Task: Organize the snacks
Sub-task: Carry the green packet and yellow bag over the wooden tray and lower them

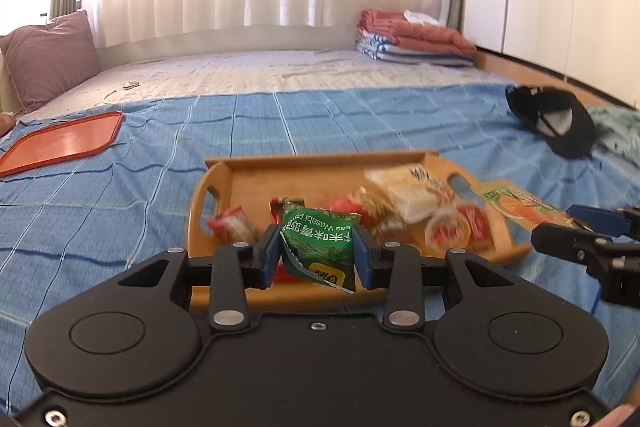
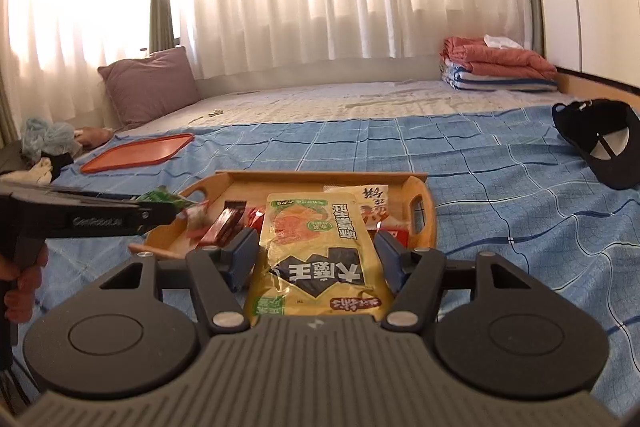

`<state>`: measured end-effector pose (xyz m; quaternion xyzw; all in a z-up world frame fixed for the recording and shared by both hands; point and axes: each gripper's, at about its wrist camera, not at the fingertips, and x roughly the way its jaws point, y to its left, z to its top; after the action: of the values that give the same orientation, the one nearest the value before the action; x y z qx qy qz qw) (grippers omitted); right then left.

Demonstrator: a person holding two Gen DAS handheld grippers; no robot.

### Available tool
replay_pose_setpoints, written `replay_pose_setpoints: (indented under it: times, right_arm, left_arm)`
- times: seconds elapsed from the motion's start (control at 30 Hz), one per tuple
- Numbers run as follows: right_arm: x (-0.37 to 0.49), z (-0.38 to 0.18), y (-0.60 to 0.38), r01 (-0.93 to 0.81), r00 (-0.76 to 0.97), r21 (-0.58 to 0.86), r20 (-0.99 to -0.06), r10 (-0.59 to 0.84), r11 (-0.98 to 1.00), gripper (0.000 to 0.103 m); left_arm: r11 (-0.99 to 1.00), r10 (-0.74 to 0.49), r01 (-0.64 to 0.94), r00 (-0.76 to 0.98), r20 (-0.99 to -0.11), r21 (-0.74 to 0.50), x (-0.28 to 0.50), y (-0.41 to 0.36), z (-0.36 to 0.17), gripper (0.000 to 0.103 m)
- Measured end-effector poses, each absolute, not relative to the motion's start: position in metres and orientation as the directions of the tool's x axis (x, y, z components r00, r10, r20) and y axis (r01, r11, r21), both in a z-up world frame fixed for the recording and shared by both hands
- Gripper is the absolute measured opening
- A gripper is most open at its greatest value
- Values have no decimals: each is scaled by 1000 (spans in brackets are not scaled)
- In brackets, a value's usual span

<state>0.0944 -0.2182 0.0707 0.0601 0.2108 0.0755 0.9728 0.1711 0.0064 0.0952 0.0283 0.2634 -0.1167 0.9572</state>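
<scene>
A wooden tray [image 1: 240, 174] [image 2: 426, 223] lies on the blue checked bedspread and holds several snack packets. My left gripper [image 1: 317, 251] is shut on a green wasabi-pea packet [image 1: 318, 241] and holds it over the tray's near edge. The packet's tip also shows in the right wrist view [image 2: 164, 198]. My right gripper [image 2: 316, 253] is shut on a yellow snack pouch [image 2: 316, 259] with an orange picture, just before the tray's near right side. The same pouch shows in the left wrist view [image 1: 520, 205]. In the tray lie a white-yellow bag [image 1: 416, 191] and red packets [image 1: 460, 229].
An orange lid [image 1: 60, 143] [image 2: 138, 151] lies on the bedspread at the far left. A black cap [image 1: 560, 125] [image 2: 604, 143] lies at the right. A purple pillow [image 1: 48, 59] and folded blankets [image 1: 416, 37] sit at the back by the curtains.
</scene>
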Motion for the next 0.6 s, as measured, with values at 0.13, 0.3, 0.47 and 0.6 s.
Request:
replay_pose_setpoints:
  times: [0.13, 0.3, 0.47, 0.6]
  right_arm:
    - [123, 83, -231, -84, 890, 209, -425, 168, 974, 66]
    - [157, 96, -233, -79, 876, 210, -451, 168, 975, 66]
    - [196, 101, -233, -67, 852, 234, -493, 178, 970, 66]
    - [223, 99, -229, -56, 840, 239, -514, 176, 969, 66]
  left_arm:
    - [974, -202, 225, 837, -508, -18, 193, 9, 107, 36]
    - [978, -202, 202, 827, -525, -58, 226, 14, 116, 36]
    - [984, -180, 159, 824, -537, -86, 260, 19, 119, 36]
    - [986, -168, 147, 825, -539, -81, 285, 20, 116, 36]
